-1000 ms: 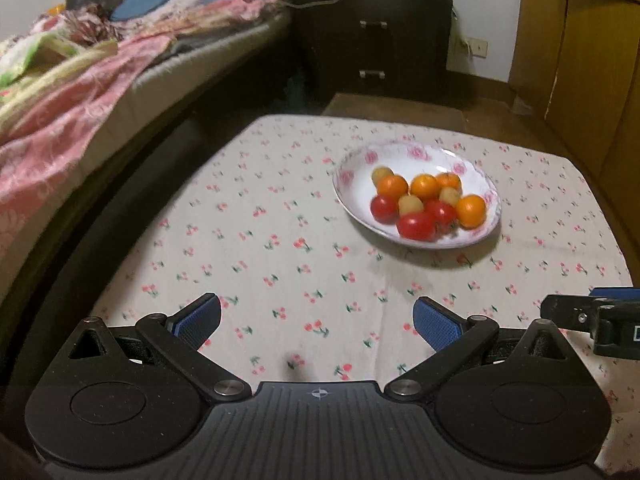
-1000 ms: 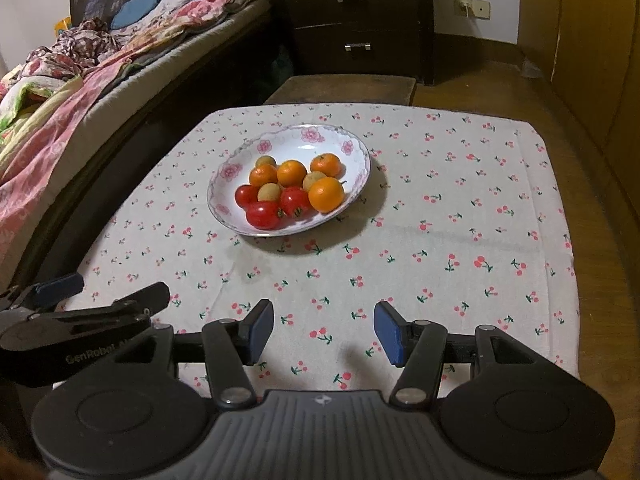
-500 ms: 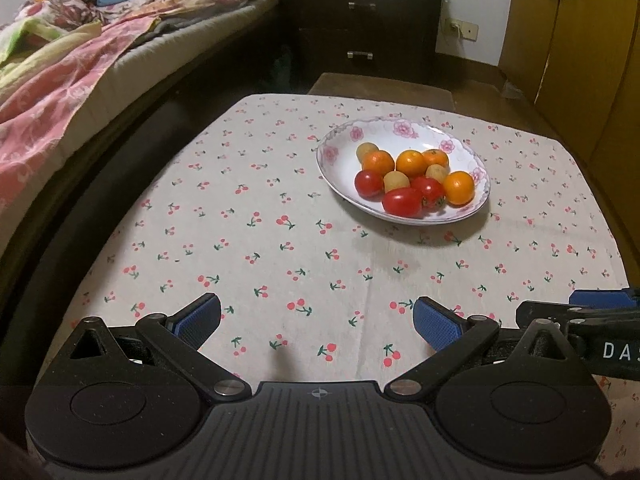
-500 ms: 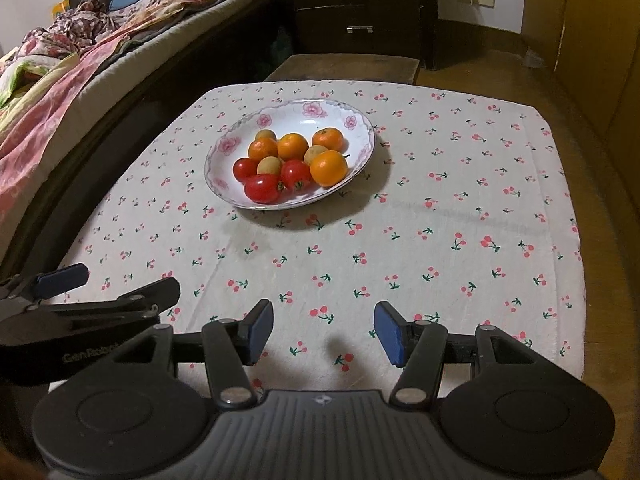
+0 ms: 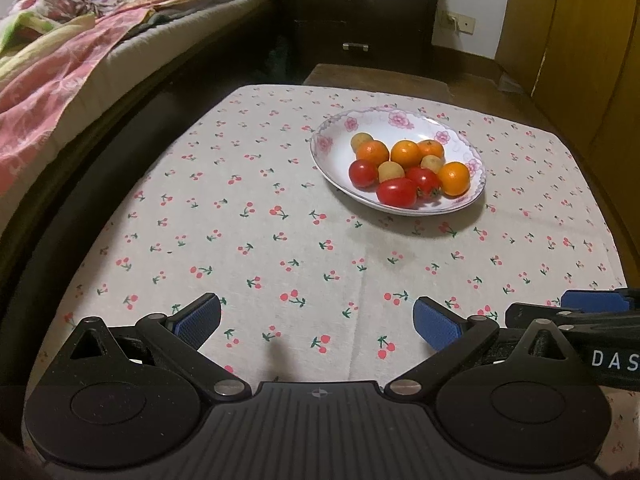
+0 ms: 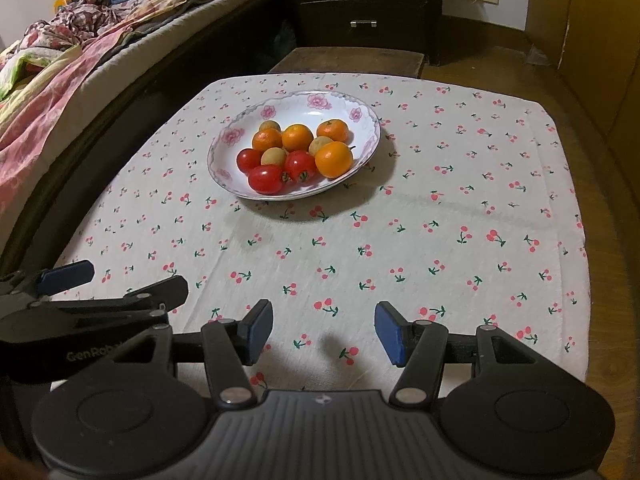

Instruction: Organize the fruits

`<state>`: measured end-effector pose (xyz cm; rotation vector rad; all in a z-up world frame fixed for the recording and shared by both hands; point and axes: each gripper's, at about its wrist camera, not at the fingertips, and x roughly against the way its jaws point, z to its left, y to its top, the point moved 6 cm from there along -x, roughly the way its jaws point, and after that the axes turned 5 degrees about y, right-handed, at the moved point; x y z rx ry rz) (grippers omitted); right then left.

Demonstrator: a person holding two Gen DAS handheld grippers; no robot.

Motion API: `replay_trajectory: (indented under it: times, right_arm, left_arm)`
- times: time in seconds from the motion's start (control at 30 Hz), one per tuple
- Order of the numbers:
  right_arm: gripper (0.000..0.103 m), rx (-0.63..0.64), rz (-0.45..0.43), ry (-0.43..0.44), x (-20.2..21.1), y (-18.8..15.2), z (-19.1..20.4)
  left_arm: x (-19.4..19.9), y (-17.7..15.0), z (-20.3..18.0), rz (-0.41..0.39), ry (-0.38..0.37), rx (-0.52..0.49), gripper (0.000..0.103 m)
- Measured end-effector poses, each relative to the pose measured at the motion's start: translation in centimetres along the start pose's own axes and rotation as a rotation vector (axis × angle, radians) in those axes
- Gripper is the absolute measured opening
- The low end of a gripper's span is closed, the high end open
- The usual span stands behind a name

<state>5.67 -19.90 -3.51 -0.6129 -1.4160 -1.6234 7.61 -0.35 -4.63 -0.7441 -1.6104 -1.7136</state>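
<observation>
Left wrist view puts the plate (image 5: pixel 400 124) of fruit ahead of you and a little to the right, on the far half of the table (image 5: pixel 280 240). It is a white dish with pink flowers round its rim, and everything sits bunched toward its near side: four oranges (image 5: pixel 406 154), three red tomatoes (image 5: pixel 397 193) at the front, and three small tan fruits (image 5: pixel 391 171) tucked among them. The fruits touch one another in a tight cluster.

From the right wrist view the same plate (image 6: pixel 312 102) lies ahead and to the left, with the biggest orange (image 6: pixel 334 159) at the cluster's right edge and the tomatoes (image 6: pixel 266 179) nearest you.

Your left gripper (image 5: pixel 318 320) hangs above the near part of the cherry-print cloth (image 5: pixel 240 184), well short of the plate, with its blue pads (image 5: pixel 198 317) spread wide and nothing between them. Your right gripper (image 6: pixel 322 330) sits just beside it, also over the near cloth, jaws parted at a narrower gap and likewise empty. Each tool's side shows at the edge of the other's view.

Beyond the table stand a dark drawer chest (image 6: pixel 360 4) and a low wooden stool (image 6: pixel 348 60); a bed (image 5: pixel 80 52) heaped with bedding runs along your left, and wooden cabinet doors (image 5: pixel 580 40) line the right.
</observation>
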Motion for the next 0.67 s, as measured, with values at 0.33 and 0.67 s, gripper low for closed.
replay_trajectory:
  times: [0.33, 0.67]
  right_arm:
    - [0.057, -0.001, 0.003, 0.001, -0.10, -0.03, 0.00]
    - [0.057, -0.001, 0.002, 0.000, -0.11, -0.04, 0.00]
  left_arm:
    - [-0.13, -0.05, 0.03, 0.008, -0.001, 0.002, 0.103]
    - [-0.19, -0.21, 0.04, 0.013, -0.003, 0.002, 0.103]
